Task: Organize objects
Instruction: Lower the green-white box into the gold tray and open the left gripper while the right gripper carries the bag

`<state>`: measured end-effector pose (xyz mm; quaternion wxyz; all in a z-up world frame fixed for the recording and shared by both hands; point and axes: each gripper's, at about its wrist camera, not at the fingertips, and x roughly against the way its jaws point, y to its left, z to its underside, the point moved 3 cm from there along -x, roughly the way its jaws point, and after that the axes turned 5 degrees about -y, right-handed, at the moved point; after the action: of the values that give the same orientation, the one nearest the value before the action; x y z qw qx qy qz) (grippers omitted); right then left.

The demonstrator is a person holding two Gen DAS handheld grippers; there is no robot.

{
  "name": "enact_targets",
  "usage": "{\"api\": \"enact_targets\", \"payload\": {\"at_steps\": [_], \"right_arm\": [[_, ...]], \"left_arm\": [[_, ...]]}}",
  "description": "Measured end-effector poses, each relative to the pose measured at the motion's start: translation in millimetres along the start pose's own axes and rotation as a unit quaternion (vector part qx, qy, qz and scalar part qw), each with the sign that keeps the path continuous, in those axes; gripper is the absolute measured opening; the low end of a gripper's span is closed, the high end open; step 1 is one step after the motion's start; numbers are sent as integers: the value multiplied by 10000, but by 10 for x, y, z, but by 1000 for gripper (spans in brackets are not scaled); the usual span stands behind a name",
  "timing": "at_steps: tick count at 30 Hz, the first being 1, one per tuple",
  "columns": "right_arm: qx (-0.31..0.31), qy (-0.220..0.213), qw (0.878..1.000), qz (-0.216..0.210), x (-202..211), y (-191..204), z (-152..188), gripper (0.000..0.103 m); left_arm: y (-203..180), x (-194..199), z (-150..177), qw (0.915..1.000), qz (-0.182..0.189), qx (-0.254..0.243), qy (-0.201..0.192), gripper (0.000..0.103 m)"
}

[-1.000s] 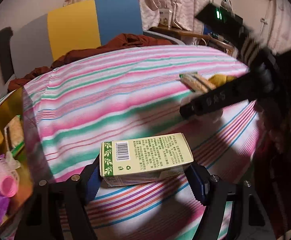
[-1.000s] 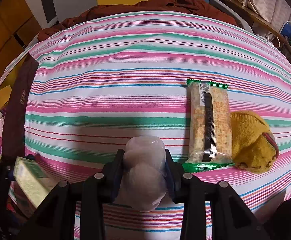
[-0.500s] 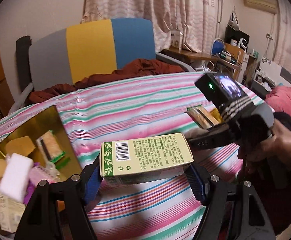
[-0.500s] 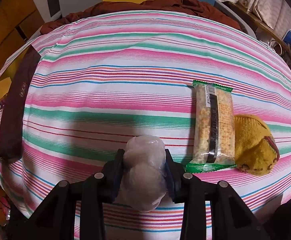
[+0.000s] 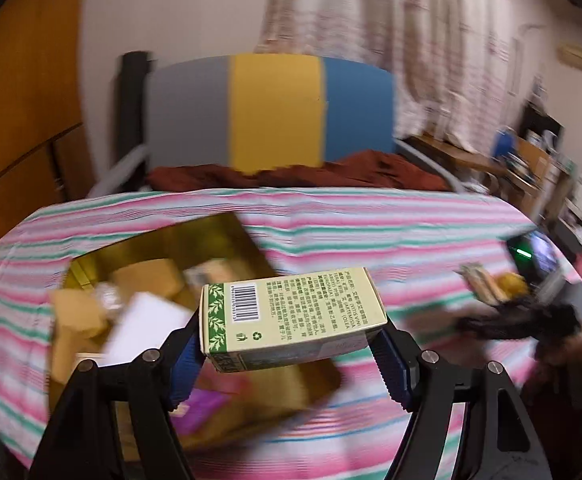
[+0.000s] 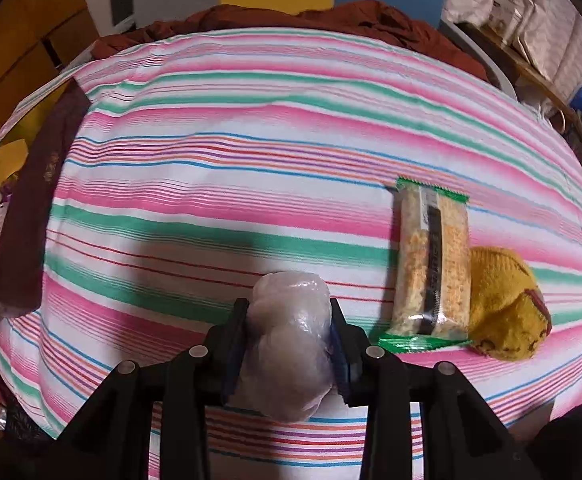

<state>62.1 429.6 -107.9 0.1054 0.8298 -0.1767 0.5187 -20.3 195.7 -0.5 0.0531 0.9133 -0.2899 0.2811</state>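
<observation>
My left gripper is shut on a cream and green carton and holds it in the air above the near right corner of a gold box with several items inside. My right gripper is shut on a clear plastic bag with pale round lumps, low over the striped cloth. A cracker packet and a yellow knitted thing lie to its right. The right gripper also shows in the left wrist view.
The striped cloth covers a bed. The box's dark wall stands at the left in the right wrist view. A red-brown blanket and a grey, yellow and blue headboard lie behind. Cluttered shelves stand at right.
My left gripper has swung left with the carton, from over the bare cloth to over the gold box. My right gripper has stayed nearly still with the bag.
</observation>
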Motion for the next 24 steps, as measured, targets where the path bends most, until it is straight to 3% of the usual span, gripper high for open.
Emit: {"api": "enact_targets", "payload": {"at_steps": [6, 9, 14, 18, 24], "right_arm": [[87, -347, 9992, -199, 165, 220, -119, 36], [231, -584, 9971, -439, 317, 476, -195, 36], [788, -1021, 9852, -1126, 608, 1232, -368, 36], [1296, -1147, 9716, -1611, 732, 1833, -479, 37], [1818, -990, 9621, -1776, 587, 2389, -415, 37]], "left_arm": [[877, -194, 58, 9949, -738, 650, 235, 75], [1195, -334, 67, 9906, -939, 902, 412, 76], [1444, -487, 84, 9871, -1167, 950, 547, 76], [1545, -517, 112, 9839, -1283, 1094, 592, 93], [1623, -321, 77, 9836, -1316, 1174, 382, 97]]}}
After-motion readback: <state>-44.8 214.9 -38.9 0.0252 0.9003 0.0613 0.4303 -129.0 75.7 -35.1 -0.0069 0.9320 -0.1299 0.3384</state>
